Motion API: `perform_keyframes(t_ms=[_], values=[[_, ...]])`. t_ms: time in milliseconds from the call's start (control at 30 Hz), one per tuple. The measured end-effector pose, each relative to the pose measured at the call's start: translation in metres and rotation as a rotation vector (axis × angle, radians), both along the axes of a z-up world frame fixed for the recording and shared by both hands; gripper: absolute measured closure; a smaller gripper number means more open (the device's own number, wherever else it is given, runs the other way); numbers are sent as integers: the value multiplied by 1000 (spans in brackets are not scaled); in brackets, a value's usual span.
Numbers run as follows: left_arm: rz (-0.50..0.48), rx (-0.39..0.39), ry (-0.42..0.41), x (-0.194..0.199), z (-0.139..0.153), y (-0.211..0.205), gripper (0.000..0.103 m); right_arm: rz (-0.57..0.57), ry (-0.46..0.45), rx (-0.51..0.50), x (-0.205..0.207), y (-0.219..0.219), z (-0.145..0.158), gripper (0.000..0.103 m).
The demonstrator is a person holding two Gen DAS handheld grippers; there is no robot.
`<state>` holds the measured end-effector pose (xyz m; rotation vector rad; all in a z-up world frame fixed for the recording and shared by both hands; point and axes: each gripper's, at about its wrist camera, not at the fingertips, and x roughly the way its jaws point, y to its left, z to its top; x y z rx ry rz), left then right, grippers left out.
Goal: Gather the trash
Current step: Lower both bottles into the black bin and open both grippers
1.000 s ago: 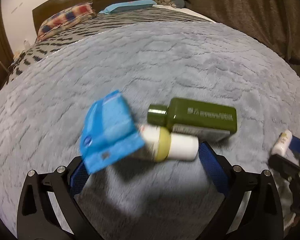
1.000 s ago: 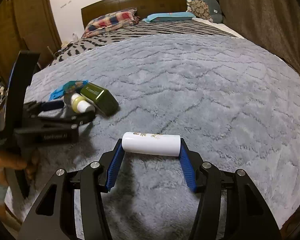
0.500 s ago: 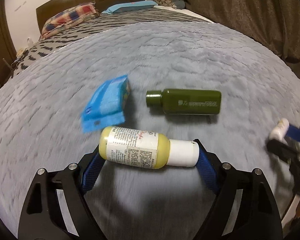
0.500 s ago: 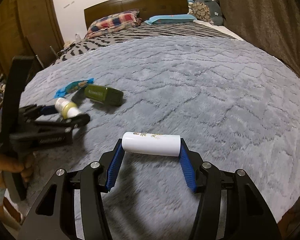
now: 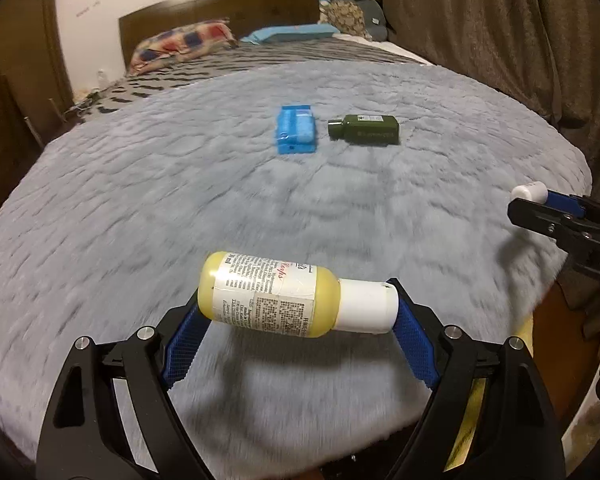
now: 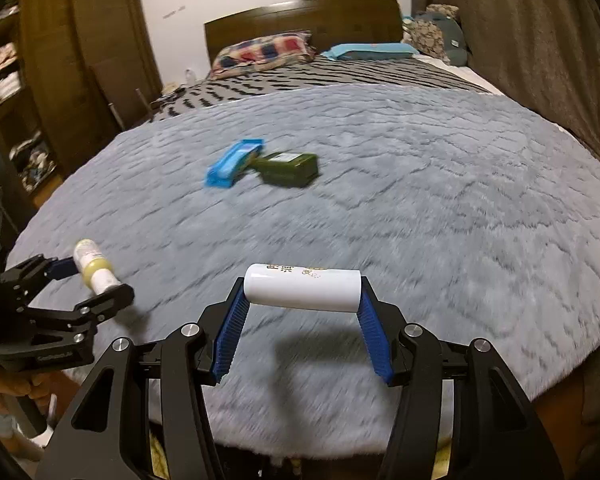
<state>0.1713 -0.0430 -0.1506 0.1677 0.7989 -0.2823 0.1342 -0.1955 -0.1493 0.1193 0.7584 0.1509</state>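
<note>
The left gripper (image 5: pixel 298 312) holds a yellow bottle (image 5: pixel 268 300) with a white cap (image 5: pixel 366 306). The bottle lies sideways between the blue fingers (image 5: pixel 182 350), one finger at its bottom end and one at the cap, so the fingers stand wide apart around it. It hangs in the air above the near edge of the fluffy grey blanket (image 5: pixel 140 208) on the bed, with its shadow on the blanket below.

The right gripper (image 6: pixel 302 312) holds a white bottle (image 6: pixel 302 288) the same way, sideways and end to end between its blue fingers (image 6: pixel 230 338). These fingers are closer together (this bottle is shorter). It too is up off the blanket.

Two things lie farther up on the blanket, well away from both grippers: a blue packet (image 5: pixel 296 130) and a dark green bottle (image 5: pixel 366 130) on its side. They sit just beside each other, with the green bottle's cap pointing at the packet.

At the far end of the bed are a checked pillow (image 6: pixel 264 52), a light blue pillow (image 6: pixel 370 51) and a brown headboard (image 6: pixel 300 18). A hand (image 6: pixel 14 384) grips the left tool's handle in the right wrist view.
</note>
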Motion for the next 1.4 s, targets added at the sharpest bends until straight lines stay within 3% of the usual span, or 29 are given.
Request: perform_keyframes(t_ms=[267,567,933,1167,1400], values=[[35,-59,-2,-71,-7,21,23,51,4,15,-52,18,-4,48],[65,-66,104,-116,-61,22,23,84,83,5,-88,29,-42,48],[109,-3,289,-126,-139,15,23,125,261,-7,-96,49,-112,48],[103,-4,407,-126,-186,11,23,111,382,0,-87,53,-156,48],[97,-16,476,-125,-211,9,23,108,435,14,-82,57,-175,48]])
